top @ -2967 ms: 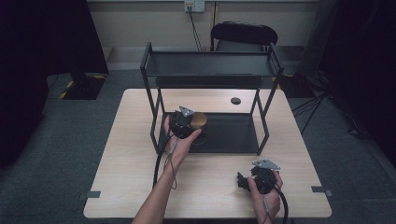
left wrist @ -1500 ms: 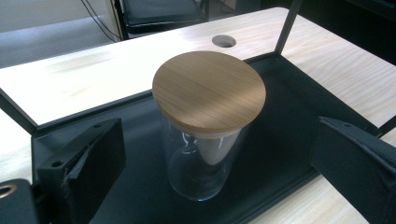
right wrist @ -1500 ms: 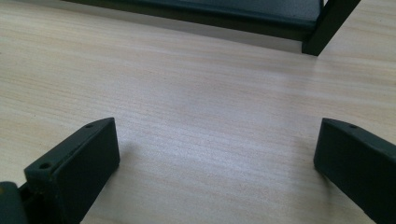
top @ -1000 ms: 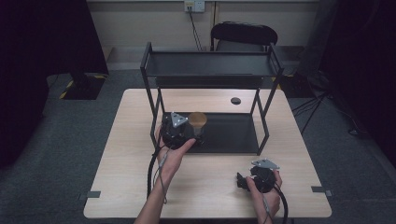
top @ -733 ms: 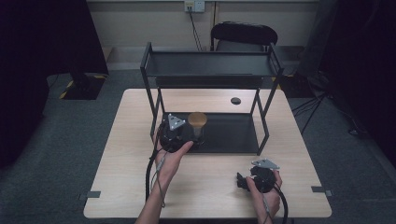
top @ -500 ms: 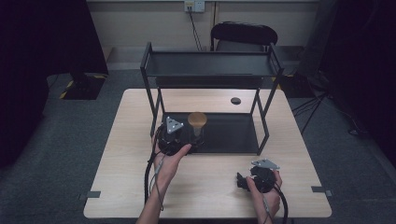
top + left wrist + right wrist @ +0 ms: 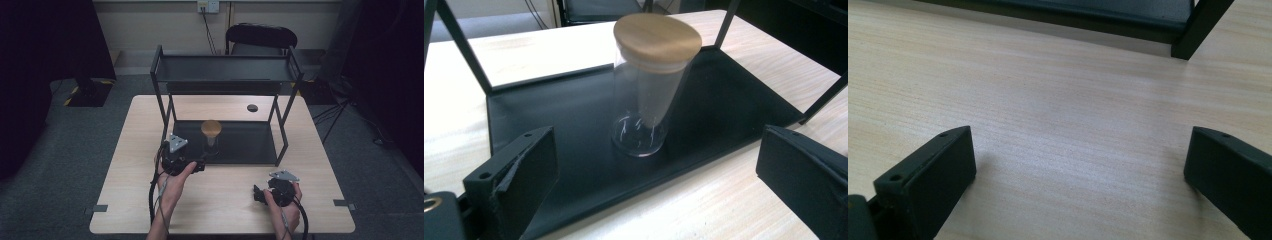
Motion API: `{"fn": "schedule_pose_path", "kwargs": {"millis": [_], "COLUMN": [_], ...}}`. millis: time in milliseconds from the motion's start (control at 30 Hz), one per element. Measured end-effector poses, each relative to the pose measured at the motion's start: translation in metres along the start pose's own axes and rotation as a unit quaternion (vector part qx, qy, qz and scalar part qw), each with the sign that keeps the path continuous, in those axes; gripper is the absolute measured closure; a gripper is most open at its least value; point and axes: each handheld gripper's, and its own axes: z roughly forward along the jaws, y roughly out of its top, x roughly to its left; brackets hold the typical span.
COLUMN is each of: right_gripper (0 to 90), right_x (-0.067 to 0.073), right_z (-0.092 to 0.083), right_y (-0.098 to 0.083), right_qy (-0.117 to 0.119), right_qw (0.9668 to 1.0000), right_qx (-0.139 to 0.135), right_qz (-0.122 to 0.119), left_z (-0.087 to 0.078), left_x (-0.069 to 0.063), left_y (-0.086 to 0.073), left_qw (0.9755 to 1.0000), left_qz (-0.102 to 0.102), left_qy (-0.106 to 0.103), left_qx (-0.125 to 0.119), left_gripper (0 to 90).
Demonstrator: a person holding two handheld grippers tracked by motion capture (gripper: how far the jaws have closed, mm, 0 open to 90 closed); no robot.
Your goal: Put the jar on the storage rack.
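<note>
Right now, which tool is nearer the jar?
Left. The left tool sits just in front of the jar, jaws open; the right tool rests farther off.

Pale wooden rectangular table [image 7: 125, 200]. Black metal two-tier shelf rack [image 7: 250, 145] stands on it toward 12 o'clock. Clear glass jar with round wooden lid [image 7: 211, 134] upright on rack's lower tray, left of centre. Small dark round hole [image 7: 252, 107] at 1 o'clock.

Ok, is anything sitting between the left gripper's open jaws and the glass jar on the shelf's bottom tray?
No. In the left gripper view, bare black tray separates the left gripper from the jar; jaws stand open, apart from it.
</note>
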Motion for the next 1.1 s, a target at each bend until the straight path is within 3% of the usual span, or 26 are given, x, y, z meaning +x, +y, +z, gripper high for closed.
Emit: {"fn": "schedule_pose_path", "kwargs": {"millis": [333,800,933,1100], "right_gripper": [0.0,0.0,0.0,0.0], "right_x": [0.0,0.0,0.0,0.0], "right_z": [0.0,0.0,0.0,0.0], "right_y": [0.0,0.0,0.0,0.0], "right_qy": [0.0,0.0,0.0,0.0], "right_qw": [1.0,1.0,1.0,1.0], "right_qx": [0.0,0.0,0.0,0.0], "right_qz": [0.0,0.0,0.0,0.0], "left_z": [-0.004,-0.003,0.002,0.012], "left_x": [0.004,0.021,0.023,0.024], "left_y": [-0.02,-0.056,-0.066,-0.081], "left_qw": [0.9998,0.9975,0.9956,0.9912], "left_qz": [-0.017,-0.047,-0.049,-0.046], "left_qy": [0.002,0.028,0.048,0.076], "left_qx": [0.013,0.044,0.064,0.098], "left_gripper": [3.3,3.3,3.3,4.4]}}
